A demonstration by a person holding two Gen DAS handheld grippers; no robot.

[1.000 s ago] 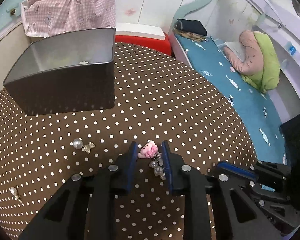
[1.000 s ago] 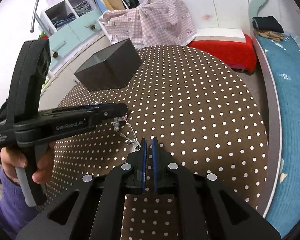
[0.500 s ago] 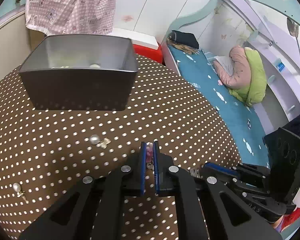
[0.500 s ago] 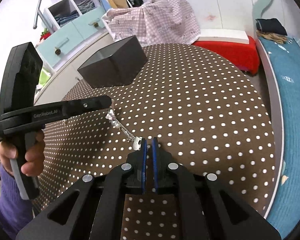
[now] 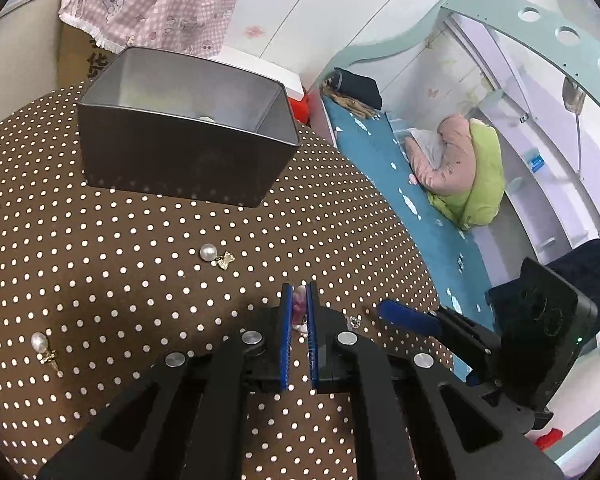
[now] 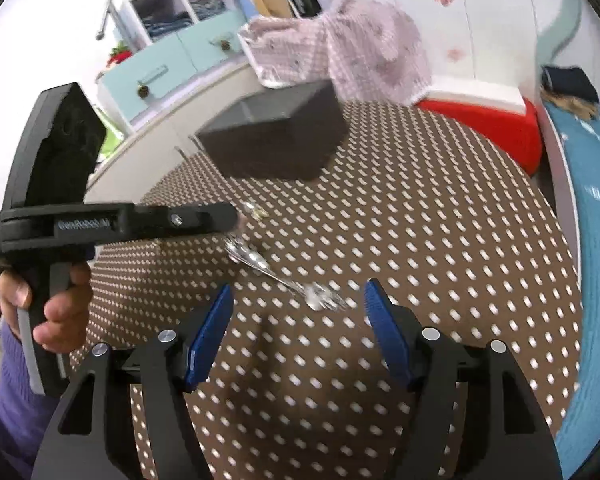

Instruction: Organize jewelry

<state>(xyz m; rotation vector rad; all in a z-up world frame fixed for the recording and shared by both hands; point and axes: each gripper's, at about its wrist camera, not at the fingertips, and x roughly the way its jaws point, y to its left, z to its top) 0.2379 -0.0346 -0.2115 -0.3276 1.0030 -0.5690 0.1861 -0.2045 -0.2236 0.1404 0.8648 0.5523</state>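
My left gripper (image 5: 299, 300) is shut on a pink charm (image 5: 299, 309) with a beaded chain, held above the dotted tablecloth. In the right wrist view the chain (image 6: 260, 262) hangs from the left gripper (image 6: 230, 216) and its silver clasp end (image 6: 318, 294) trails in front of my right gripper (image 6: 298, 300), which is open and empty. The dark metal box (image 5: 184, 136) stands open at the far side of the table; it also shows in the right wrist view (image 6: 276, 136). Two pearl earrings (image 5: 214, 254) (image 5: 42, 346) lie on the cloth.
The round table (image 5: 100, 240) has a brown polka-dot cloth. A bed with blue bedding (image 5: 400, 184) lies to the right. A pink checked cloth (image 5: 148, 4) covers something behind the box. A red stool (image 6: 484, 124) stands beyond the table edge.
My right gripper has opened and let go of the chain's clasp end. My left gripper, shut on the pink charm, has lifted and moved closer to the box.
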